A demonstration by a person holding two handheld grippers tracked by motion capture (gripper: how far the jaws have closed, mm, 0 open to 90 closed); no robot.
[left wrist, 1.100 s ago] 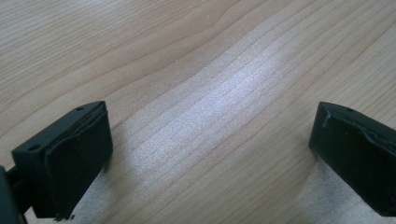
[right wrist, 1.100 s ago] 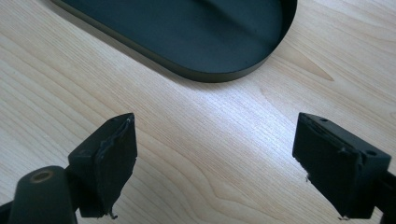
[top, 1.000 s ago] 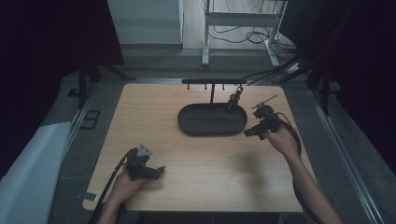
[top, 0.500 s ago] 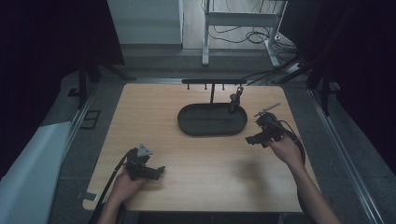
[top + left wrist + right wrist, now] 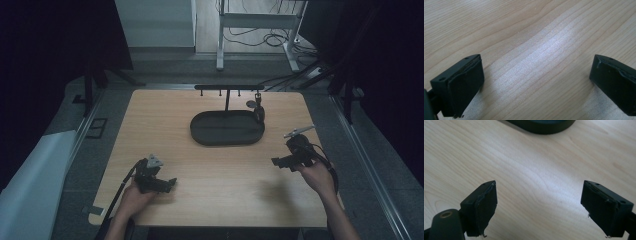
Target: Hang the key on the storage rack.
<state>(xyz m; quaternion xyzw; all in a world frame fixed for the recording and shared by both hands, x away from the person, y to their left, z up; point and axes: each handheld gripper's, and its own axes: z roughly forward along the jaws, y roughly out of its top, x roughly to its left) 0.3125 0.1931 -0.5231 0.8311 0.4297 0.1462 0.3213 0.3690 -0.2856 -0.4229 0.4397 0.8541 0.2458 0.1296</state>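
While both grippers lay empty over the wooden table (image 5: 165,115), a small dark utensil (image 5: 258,111) hung from the far-right hook of a black rack (image 5: 227,88) that stood at the far edge of a dark oval tray (image 5: 227,137) in the middle of the table. The right gripper (image 5: 276,162), held near the table's right side and well short of the tray, had its jaws spread wide, with bare wood between them in the right gripper view and the tray's rim (image 5: 541,127) just ahead. The left gripper (image 5: 170,183) rested low near the front-left edge, its jaws likewise wide apart over bare grain in the left gripper view.

Judged from its size, the hanging piece looked light and rigid, probably smooth enough to slip, so a grip across its narrow stem below the hook seemed the safest hold; its exact shape was too small to tell. Counted on the table: one tray, one rack with about four hooks, one hanging utensil with a small round grey part beside it, and two grippers.
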